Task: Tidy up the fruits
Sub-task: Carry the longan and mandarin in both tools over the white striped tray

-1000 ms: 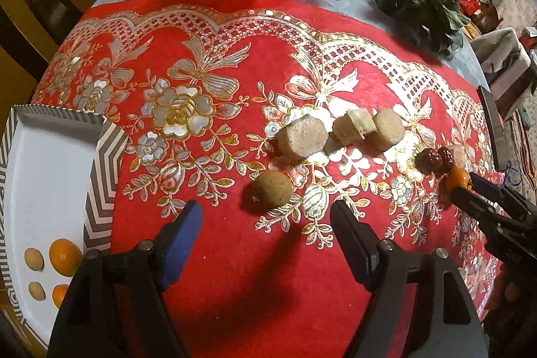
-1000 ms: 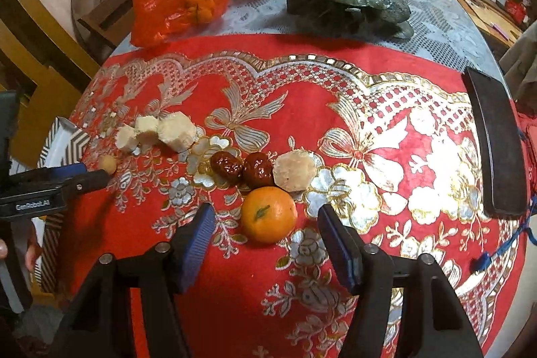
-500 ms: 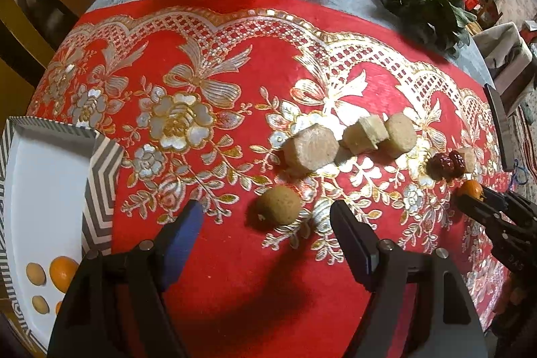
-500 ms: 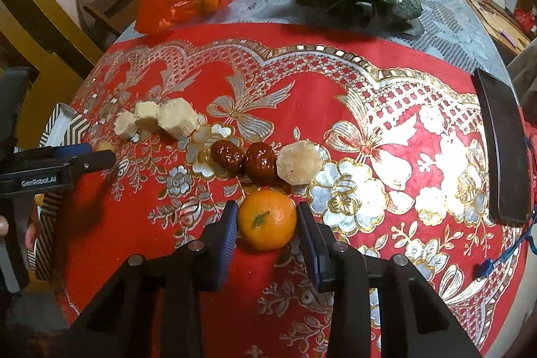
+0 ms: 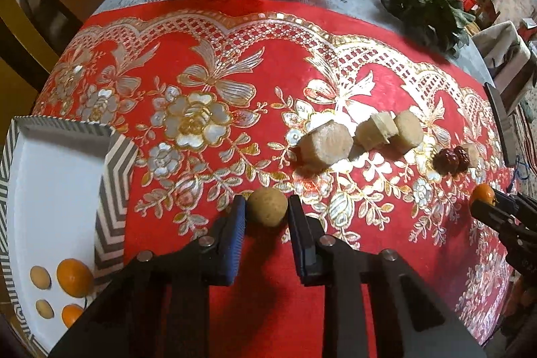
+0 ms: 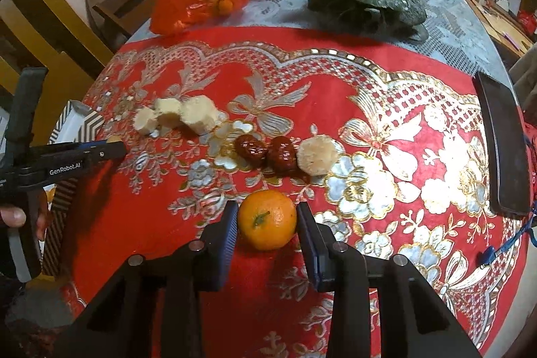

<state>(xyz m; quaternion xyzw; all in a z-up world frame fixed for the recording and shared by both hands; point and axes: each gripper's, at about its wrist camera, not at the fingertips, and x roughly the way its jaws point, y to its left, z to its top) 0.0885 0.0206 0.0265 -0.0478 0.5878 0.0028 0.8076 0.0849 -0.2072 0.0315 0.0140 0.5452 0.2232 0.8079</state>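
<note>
Left wrist: left gripper (image 5: pixel 266 212) steeply downward, clamping longan (image 5: pixel 267 206)

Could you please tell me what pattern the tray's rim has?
Grey-and-white chevron stripes on the tray rim, clearest in the left wrist view.

The tablecloth (image 5: pixel 268 62) is red with gold and silver flowers and bows. The tray (image 5: pixel 114 176) is white with a grey zigzag rim, and the mandarin (image 6: pixel 267 219) is bright orange.

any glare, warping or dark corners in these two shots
Left wrist view: fisheye bends the red and gold tablecloth into a dome, corners go black, gold flowers glint. Right wrist view: same bulge and vignette, a soft sheen on the round orange tangerine, far background slightly blurred.
</note>
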